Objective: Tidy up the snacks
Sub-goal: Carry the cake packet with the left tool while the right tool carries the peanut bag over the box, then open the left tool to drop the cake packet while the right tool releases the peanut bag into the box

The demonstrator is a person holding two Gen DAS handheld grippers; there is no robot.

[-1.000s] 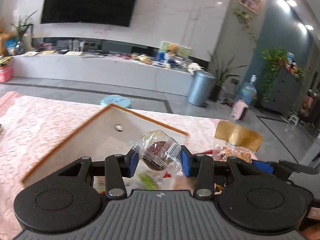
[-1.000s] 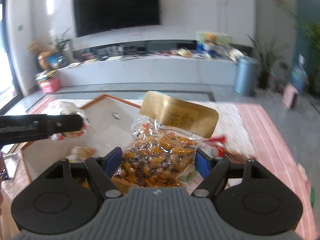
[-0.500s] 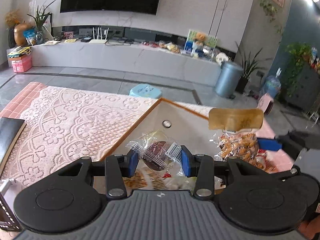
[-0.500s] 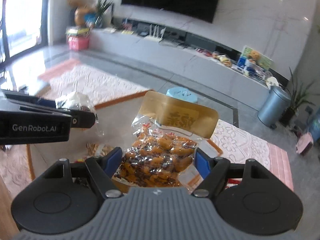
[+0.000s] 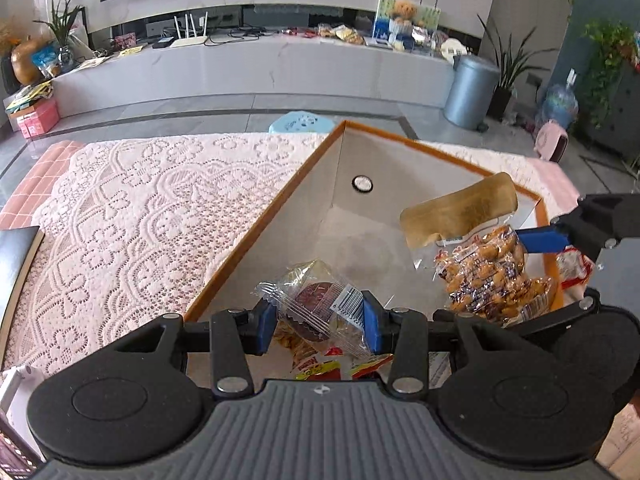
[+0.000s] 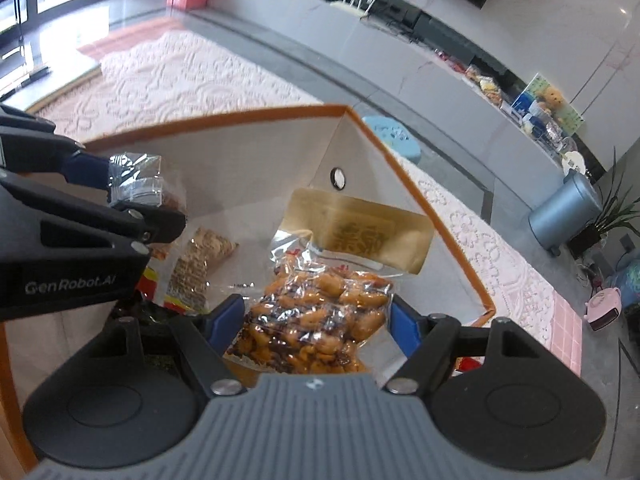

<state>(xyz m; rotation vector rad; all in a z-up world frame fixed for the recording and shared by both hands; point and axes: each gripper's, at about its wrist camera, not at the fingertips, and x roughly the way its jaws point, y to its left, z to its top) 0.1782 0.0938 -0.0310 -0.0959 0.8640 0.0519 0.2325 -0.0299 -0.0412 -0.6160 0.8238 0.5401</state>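
Both grippers now tipped down over the open box, each clamped on a snack.
Left gripper (image 5: 318, 322) pinches a wrapped cake (image 5: 320, 304); right gripper (image 6: 316, 320) grips the peanut bag (image 6: 320, 312). Since a second ago, both have swung above the orange-edged box (image 5: 260, 236); release looks near.

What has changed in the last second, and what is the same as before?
Both tools tipped downward and moved over the orange-rimmed box, so more of its floor and the loose snacks inside shows. Nothing was taken or released: the left tool still grips the clear-wrapped cake, and the right tool still grips the gold-topped nut bag.
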